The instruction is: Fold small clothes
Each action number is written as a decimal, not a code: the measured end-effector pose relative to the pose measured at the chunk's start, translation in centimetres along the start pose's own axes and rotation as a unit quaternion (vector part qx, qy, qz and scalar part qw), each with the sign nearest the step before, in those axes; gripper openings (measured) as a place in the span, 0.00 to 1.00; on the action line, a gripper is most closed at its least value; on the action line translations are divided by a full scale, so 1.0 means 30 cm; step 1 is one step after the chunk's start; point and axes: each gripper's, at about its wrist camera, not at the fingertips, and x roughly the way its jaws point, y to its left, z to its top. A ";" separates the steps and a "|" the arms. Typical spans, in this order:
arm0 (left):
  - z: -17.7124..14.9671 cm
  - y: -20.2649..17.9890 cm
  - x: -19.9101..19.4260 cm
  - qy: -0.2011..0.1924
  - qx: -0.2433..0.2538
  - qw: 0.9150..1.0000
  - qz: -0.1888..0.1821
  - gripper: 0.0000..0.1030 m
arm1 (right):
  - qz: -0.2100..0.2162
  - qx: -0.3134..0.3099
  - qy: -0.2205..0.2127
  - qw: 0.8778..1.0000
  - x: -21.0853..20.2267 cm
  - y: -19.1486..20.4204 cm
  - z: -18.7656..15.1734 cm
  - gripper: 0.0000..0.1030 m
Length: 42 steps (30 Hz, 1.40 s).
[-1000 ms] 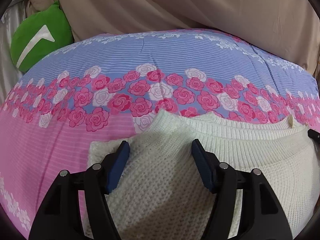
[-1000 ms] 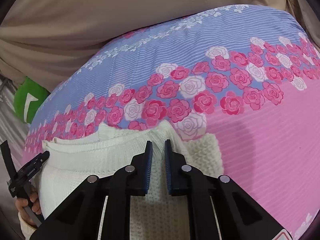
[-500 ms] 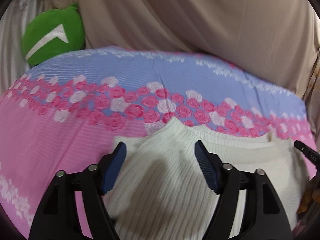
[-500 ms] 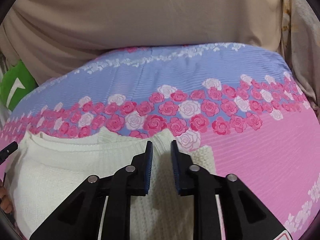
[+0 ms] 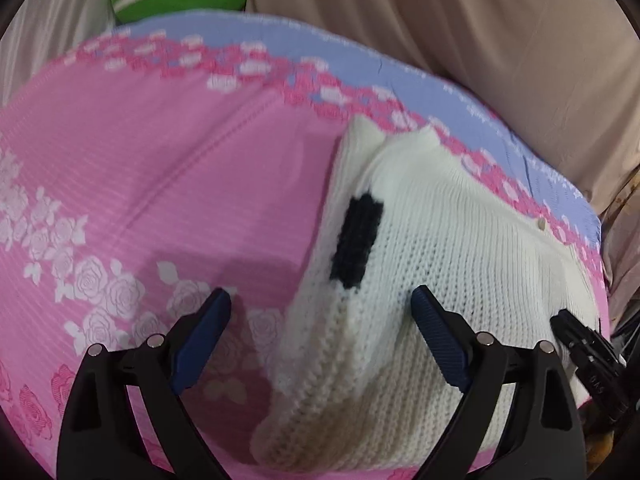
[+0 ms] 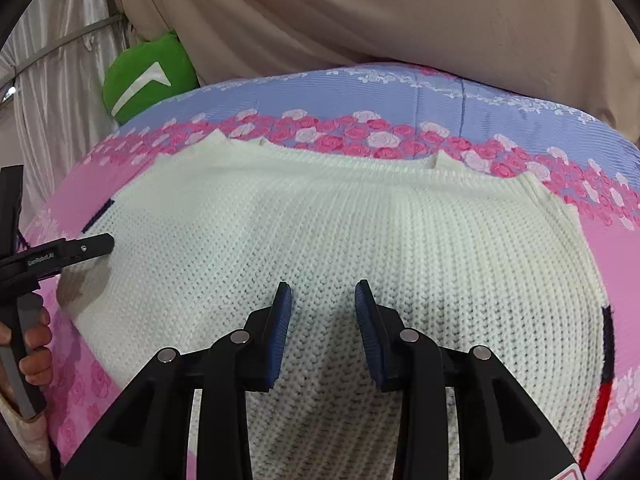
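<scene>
A white knit sweater (image 6: pixel 320 232) lies spread on the bedspread (image 6: pixel 440 100), with a dark and red stripe at its right edge. In the left wrist view its left side (image 5: pixel 440 240) shows a navy patch (image 5: pixel 356 244). My left gripper (image 5: pixel 320 332) hovers over that left edge, jaws wide and still opening, pads touching nothing. My right gripper (image 6: pixel 325 320) hangs over the middle of the sweater, jaws opening with no cloth pinched between them. A finger (image 6: pixel 84 248) of the left gripper and the person's hand (image 6: pixel 32 344) show at the left of the right wrist view.
The pink and blue rose-patterned bedspread (image 5: pixel 140 180) covers the whole surface. A green cushion (image 6: pixel 148 76) leans at the back left against beige curtains (image 6: pixel 360 12). A finger (image 5: pixel 584 348) of the right gripper shows at the right edge of the left wrist view.
Both grippers have drawn back from the sweater's far shoulder edge and rolled. The right jaws went from almost shut to parted. The left jaws spread wider, and its view swung left.
</scene>
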 end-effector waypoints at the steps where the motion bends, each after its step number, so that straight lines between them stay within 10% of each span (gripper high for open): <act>1: -0.002 -0.007 0.005 0.002 0.003 1.000 0.002 0.88 | 0.000 -0.002 -0.004 1.000 0.004 -0.005 -0.006 0.34; 5: 0.011 -0.034 0.020 0.002 -0.003 1.000 -0.010 0.82 | -0.005 -0.003 -0.009 1.000 0.008 -0.013 -0.013 0.35; 13: 0.044 -0.186 -0.037 -0.018 0.028 0.999 -0.016 0.24 | 0.005 0.002 -0.013 1.000 0.007 -0.018 -0.017 0.36; 20: 0.049 -0.516 -0.242 -0.074 0.120 0.985 -0.095 0.22 | 0.075 0.069 -0.029 0.994 -0.080 -0.105 -0.040 0.48; 29: -0.114 -0.987 -0.198 -0.023 0.232 0.952 -0.199 0.21 | 0.005 0.171 -0.058 0.984 -0.317 -0.392 -0.246 0.53; 42: -0.316 -1.222 0.018 0.060 0.283 0.939 -0.184 0.36 | 0.022 0.276 -0.060 0.959 -0.421 -0.595 -0.434 0.56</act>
